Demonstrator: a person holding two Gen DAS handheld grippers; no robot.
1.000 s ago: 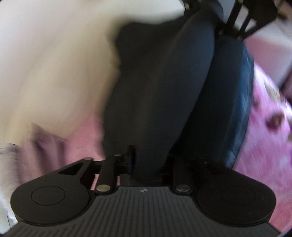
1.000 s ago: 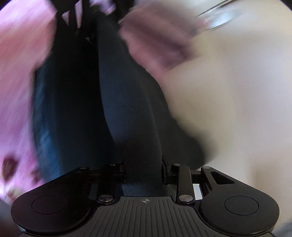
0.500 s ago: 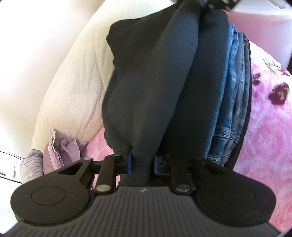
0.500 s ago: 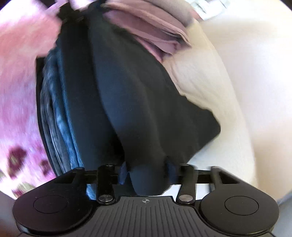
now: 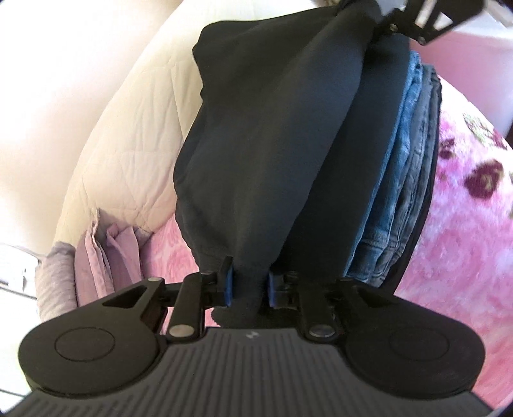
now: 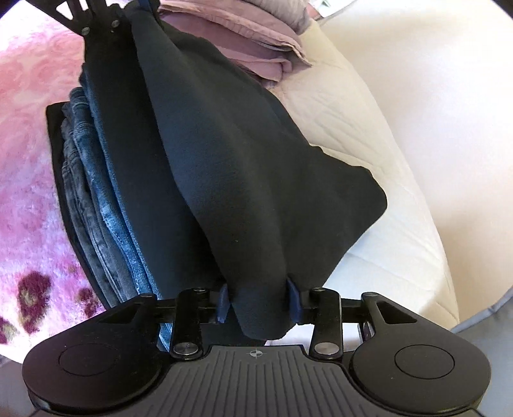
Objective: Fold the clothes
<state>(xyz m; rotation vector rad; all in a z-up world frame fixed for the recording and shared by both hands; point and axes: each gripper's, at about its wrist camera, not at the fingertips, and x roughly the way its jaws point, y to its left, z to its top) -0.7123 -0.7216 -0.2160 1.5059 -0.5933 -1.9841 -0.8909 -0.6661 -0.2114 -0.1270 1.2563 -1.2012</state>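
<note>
- Black fleece-like cloth, the black garment [image 5: 256, 154], hangs stretched between the 2 grippers, each one pinching an end of it.
- The left gripper [image 5: 247, 287] has its blue-padded fingers [image 5: 228, 282] pressed onto a bunched edge that pokes out behind them; ahead of them the cloth runs to the right gripper [image 5: 426, 19] at the far end.
- The right gripper [image 6: 258, 300] clamps the opposite end the same way.
- Just beyond and beside both sets of fingers sits a stack of folded jeans [image 5: 400, 192], the garment draped along it, on a pink floral blanket [image 5: 465, 224].
- Judgement: this fits either laying the folded piece onto the stack or lifting it away.
- Either way, keep both grips firm, the span taut and level, so the loose flap toward the cream quilt [image 6: 368, 128] doesn't sag or twist.
</note>
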